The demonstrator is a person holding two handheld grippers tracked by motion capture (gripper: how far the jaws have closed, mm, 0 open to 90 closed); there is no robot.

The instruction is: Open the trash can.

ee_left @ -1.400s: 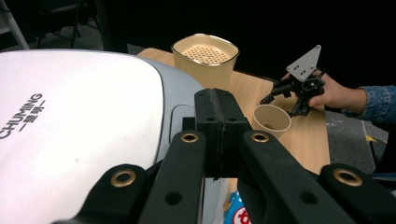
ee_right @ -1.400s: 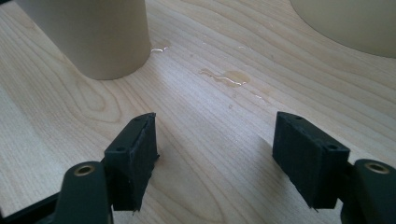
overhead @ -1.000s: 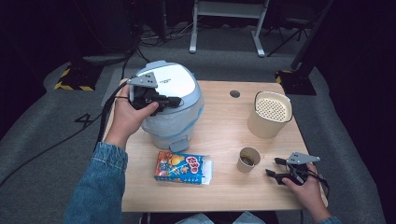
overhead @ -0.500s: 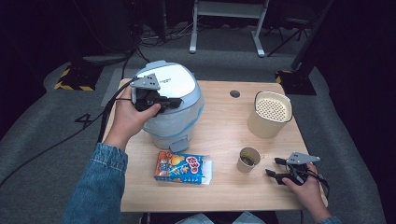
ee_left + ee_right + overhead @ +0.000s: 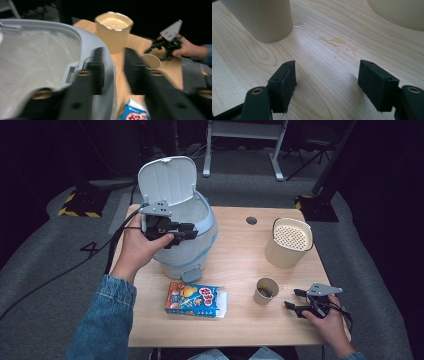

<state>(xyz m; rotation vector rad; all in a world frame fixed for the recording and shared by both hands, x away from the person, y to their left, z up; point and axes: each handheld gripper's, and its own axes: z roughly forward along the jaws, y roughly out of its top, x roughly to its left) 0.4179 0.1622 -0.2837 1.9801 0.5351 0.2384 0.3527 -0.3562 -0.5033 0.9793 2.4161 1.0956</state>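
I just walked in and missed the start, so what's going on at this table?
A person holds a gripper in each hand at a wooden table. The left gripper is at the front rim of a light blue bin, whose lid stands open; its jaws are apart with nothing between them. The right gripper rests open on the table near a paper cup. A snack box lies flat and a beige container stands nearby, both untouched.

In the left gripper view we see motion blur over everything: the left tongs (image 5: 113, 72), the bin's (image 5: 86, 46) rim beside them, and the snack box (image 5: 133, 112) below, cut by the bottom edge. Ahead of the right tongs (image 5: 327, 85), the paper cup (image 5: 262, 17) and the beige container (image 5: 402, 12) are cut off at the top, so we cannot tell their contents.
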